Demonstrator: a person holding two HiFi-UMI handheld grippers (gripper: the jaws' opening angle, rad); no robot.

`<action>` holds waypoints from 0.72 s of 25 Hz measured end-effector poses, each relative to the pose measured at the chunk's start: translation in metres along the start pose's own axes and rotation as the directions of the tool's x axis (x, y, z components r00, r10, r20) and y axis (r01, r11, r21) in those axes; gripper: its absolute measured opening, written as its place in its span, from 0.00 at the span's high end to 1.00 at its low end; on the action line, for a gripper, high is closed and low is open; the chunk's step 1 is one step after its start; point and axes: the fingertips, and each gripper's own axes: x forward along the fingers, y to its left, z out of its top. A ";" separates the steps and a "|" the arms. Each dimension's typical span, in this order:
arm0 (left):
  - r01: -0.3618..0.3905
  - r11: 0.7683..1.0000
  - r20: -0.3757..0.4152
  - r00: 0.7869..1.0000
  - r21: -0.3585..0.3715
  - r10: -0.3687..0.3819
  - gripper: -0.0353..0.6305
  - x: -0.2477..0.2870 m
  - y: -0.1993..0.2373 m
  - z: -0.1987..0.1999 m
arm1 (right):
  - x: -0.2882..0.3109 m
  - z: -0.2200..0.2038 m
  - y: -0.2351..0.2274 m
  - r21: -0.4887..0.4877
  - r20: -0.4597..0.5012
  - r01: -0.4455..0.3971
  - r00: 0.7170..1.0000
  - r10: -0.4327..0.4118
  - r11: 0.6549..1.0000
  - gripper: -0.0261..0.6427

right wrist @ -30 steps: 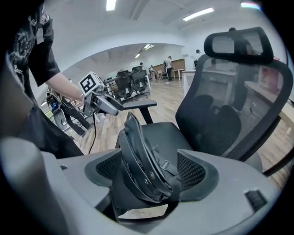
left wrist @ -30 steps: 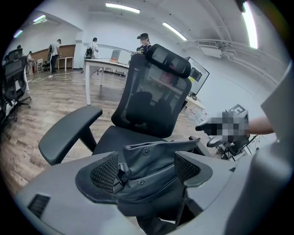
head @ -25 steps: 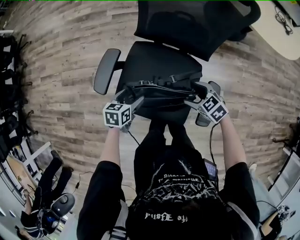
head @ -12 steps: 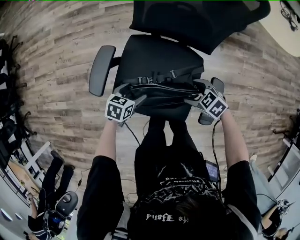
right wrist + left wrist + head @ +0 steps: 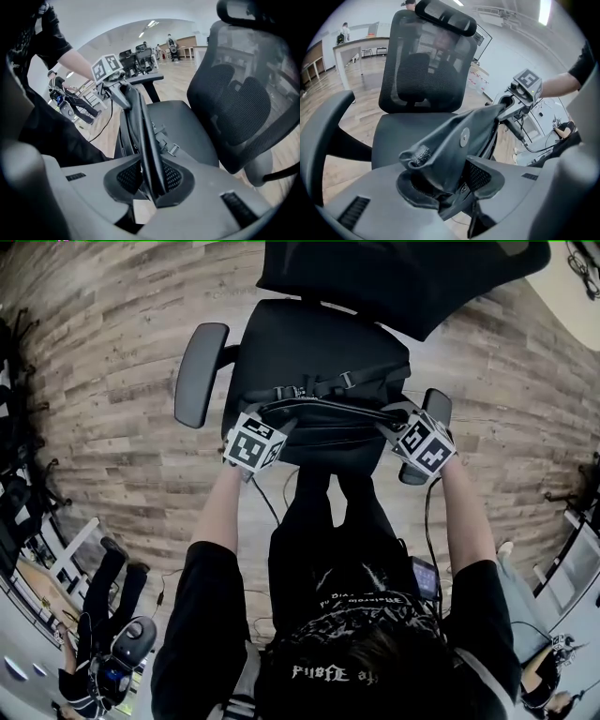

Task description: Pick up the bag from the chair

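A black bag [image 5: 326, 424] hangs stretched between my two grippers, just above the front of the black office chair's seat [image 5: 309, 343]. My left gripper [image 5: 274, 424] is shut on the bag's left end, a bunched fold of grey-black fabric [image 5: 440, 154] with a metal snap. My right gripper [image 5: 390, 424] is shut on the bag's right edge [image 5: 150, 154], a thin black band pinched between the jaws. Straps with buckles [image 5: 323, 387] trail along the bag's far side over the seat.
The chair's mesh backrest [image 5: 403, 277] rises behind the seat, with armrests at left [image 5: 195, 371] and right [image 5: 424, 432]. Wood-plank floor [image 5: 112, 381] surrounds the chair. A white table [image 5: 574, 282] stands at the far right. Other chairs and equipment [image 5: 112, 652] lie at the lower left.
Both grippers, still holding the bag, have drawn slightly nearer each other and the bag has lifted a little off the seat's front. The left gripper moved right.
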 end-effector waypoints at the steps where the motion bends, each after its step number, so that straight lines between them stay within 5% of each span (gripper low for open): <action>1: -0.002 1.000 0.006 1.000 -0.011 0.002 0.71 0.000 -0.001 0.002 | 0.000 -0.001 0.000 -0.004 -0.008 0.001 1.000 -0.002 1.000 0.89; 7: 0.043 0.995 0.026 0.999 -0.086 -0.041 0.83 -0.007 -0.012 -0.009 | -0.001 0.002 0.006 0.046 0.007 0.027 1.000 -0.028 0.999 0.90; 18: 0.000 0.991 0.042 0.999 -0.133 0.006 0.85 -0.021 -0.034 -0.019 | -0.019 -0.003 0.027 0.119 0.034 0.124 0.991 -0.129 0.985 0.90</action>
